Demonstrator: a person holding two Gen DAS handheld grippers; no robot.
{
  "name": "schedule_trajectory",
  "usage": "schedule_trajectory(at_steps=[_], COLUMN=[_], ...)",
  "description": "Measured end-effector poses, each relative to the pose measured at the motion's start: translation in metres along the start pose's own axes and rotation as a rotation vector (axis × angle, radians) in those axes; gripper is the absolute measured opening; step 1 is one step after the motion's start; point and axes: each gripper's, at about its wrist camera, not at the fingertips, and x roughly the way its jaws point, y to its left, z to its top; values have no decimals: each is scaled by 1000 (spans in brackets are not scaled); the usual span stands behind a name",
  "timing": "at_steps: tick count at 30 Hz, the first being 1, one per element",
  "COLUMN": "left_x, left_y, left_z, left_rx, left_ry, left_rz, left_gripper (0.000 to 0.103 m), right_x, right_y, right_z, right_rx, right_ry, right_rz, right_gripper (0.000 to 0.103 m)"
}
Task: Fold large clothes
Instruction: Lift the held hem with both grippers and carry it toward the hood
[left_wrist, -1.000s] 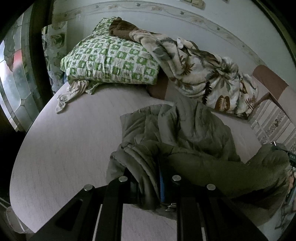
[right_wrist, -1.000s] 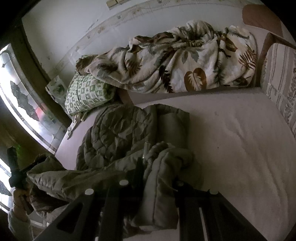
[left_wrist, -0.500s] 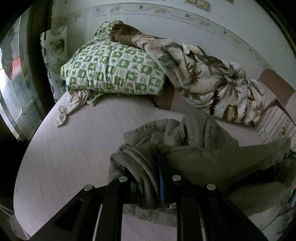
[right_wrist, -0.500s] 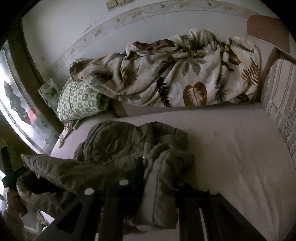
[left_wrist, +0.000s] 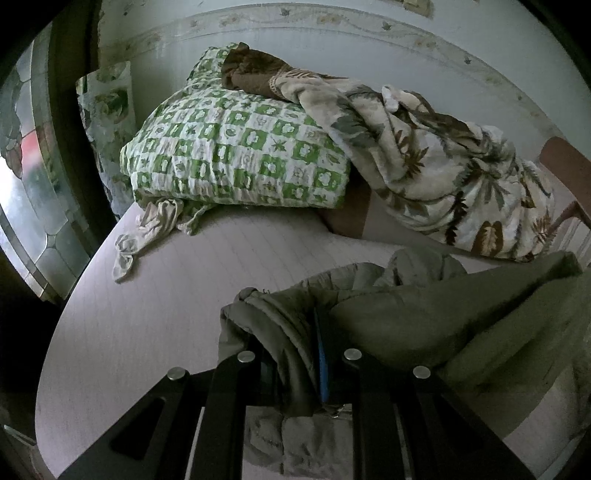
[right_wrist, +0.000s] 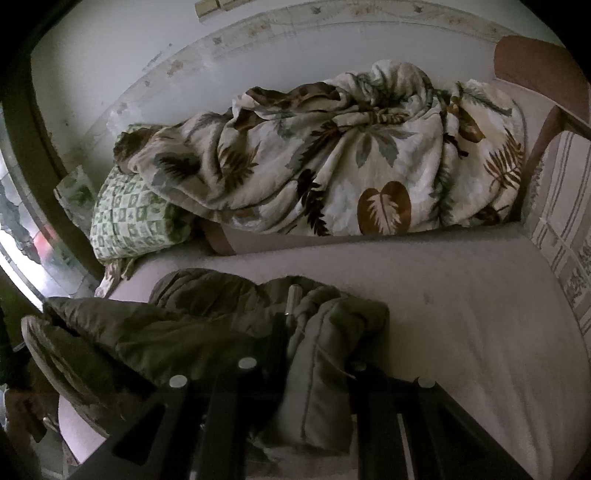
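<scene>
An olive-green quilted jacket (left_wrist: 424, 317) lies bunched on the pale bed mattress (left_wrist: 147, 314). My left gripper (left_wrist: 299, 354) is shut on a thick fold of its edge, the cloth wedged between the black fingers. In the right wrist view the same jacket (right_wrist: 207, 325) stretches to the left, and my right gripper (right_wrist: 314, 354) is shut on another padded fold of it. A metal zipper pull (right_wrist: 293, 295) sticks up just beyond that grip. The jacket hangs taut between the two grips, with its far part resting on the mattress (right_wrist: 461, 314).
A green checked pillow (left_wrist: 236, 147) and a leaf-print blanket (left_wrist: 443, 173) are heaped against the wall at the back. A small crumpled cloth (left_wrist: 147, 229) lies by the pillow. A stained-glass window (left_wrist: 26, 192) is at left, a striped cushion (right_wrist: 561, 236) at right.
Both grippers have moved toward the wall with the jacket in them; pillow and blanket loom larger. The jacket is pulled tauter between them, and less of it lies spread on the mattress.
</scene>
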Motion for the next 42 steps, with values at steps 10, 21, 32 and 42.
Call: schedule_trajectory(at_steps=[10,21,32,42], left_x=[47,112,157,192], left_y=[-3,-9,-16,-21], left_z=[21,18,14,12], left_rx=[-4,22,62,87], left_ry=[-6,34,70,117], left_rz=[39,112,143,150], left_gripper=[16,16,16,17], right_x=[53,119,174,224], right_y=[2,-8,-18,-26], right_z=[25,30,33,28], right_rx=[0,32,71,57], right_ry=[-8,26,124,267], right_rz=[-53,-82,-95,-117], right_gripper=[16,16,16,16])
